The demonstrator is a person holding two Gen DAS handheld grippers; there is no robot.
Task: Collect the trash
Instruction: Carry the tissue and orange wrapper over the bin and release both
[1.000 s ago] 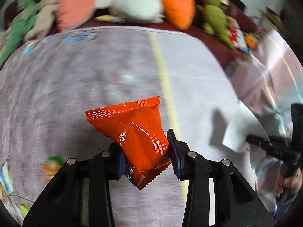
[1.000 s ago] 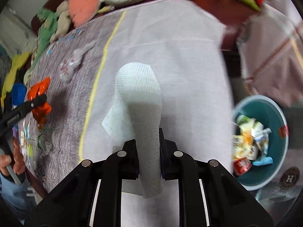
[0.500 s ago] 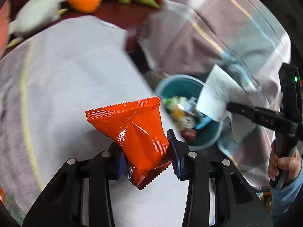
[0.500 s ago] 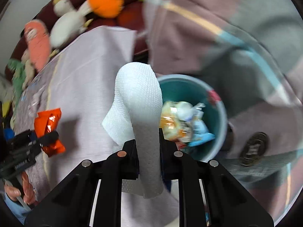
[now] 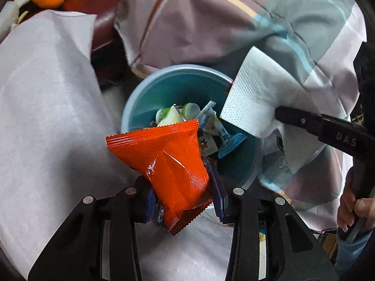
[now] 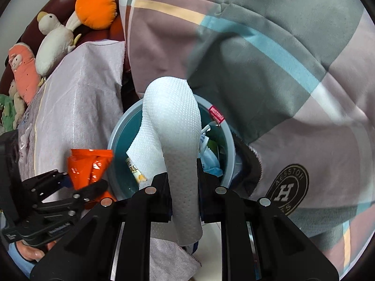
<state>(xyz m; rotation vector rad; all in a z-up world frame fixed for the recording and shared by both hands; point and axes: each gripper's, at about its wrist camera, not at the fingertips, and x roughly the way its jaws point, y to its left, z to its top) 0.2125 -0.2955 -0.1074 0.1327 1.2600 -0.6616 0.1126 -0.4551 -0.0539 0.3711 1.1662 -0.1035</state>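
My left gripper (image 5: 182, 194) is shut on an orange snack packet (image 5: 164, 159) and holds it at the near rim of a teal trash bin (image 5: 168, 86). The bin holds several wrappers (image 5: 206, 126). My right gripper (image 6: 184, 187) is shut on a white paper towel (image 6: 173, 121) and holds it right above the bin (image 6: 119, 140). The towel (image 5: 255, 93) and right gripper (image 5: 279, 113) show at the right of the left wrist view. The packet (image 6: 89, 161) and left gripper (image 6: 79, 182) show at the left of the right wrist view.
A table under a pale grey cloth (image 5: 42, 107) lies left of the bin. A plaid blanket (image 5: 234, 23) hangs behind and to the right of it. Plush toys (image 6: 70, 23) sit on a dark red sofa at the far left.
Both grippers have swung from over the table to the bin, each keeping its load. The bin is now closer and more central in both views.
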